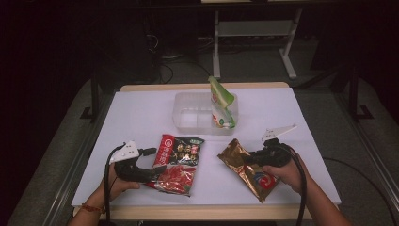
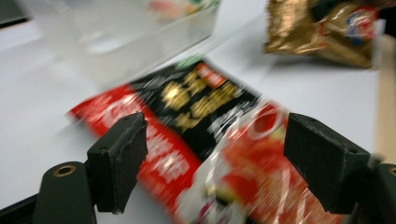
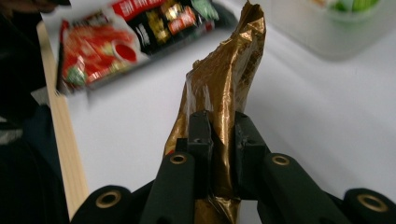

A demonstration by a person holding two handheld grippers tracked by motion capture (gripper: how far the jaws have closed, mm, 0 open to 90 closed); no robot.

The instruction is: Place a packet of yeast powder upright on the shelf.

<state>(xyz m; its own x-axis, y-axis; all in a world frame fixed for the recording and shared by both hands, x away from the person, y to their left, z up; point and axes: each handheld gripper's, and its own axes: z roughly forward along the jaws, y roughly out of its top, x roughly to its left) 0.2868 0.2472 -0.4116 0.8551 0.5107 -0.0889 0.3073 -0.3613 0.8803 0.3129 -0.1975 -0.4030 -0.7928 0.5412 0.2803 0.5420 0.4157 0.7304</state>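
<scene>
- Two snack packets were in play on the white table top [image 1: 141, 117], one per gripper, so this looked like a sort-into-the-bin job.
- Right gripper [image 3: 219, 126] was clamped on the crinkly gold foil packet [image 3: 224, 79]. Its black jaws had pinched the packet's thin edge, foil squeezed flat between the pads. Grabbing the seam made sense to me, since the puffy middle would probably slip.
- From the high view, that gold packet [image 1: 247, 169] sat near the front right of the table, with one end angled toward the middle.
- Left gripper [image 2: 215, 154] was spread wide, nothing pinched. Its pads stood on either side of the glossy red and black snack packet [image 2: 196, 121], which lay flat underneath. I'd guess the jaws were lined up to take it across its width.
- Same packet from above [image 1: 178, 162]: front left of centre, right beside the left gripper [image 1: 153, 165].
- Clear plastic tub [image 1: 188, 117] sat behind both packets, toward the back of the table, with a green and white pouch [image 1: 221, 106] leaning inside at its right end. Presumably the tub was put there so either hand could reach it.
</scene>
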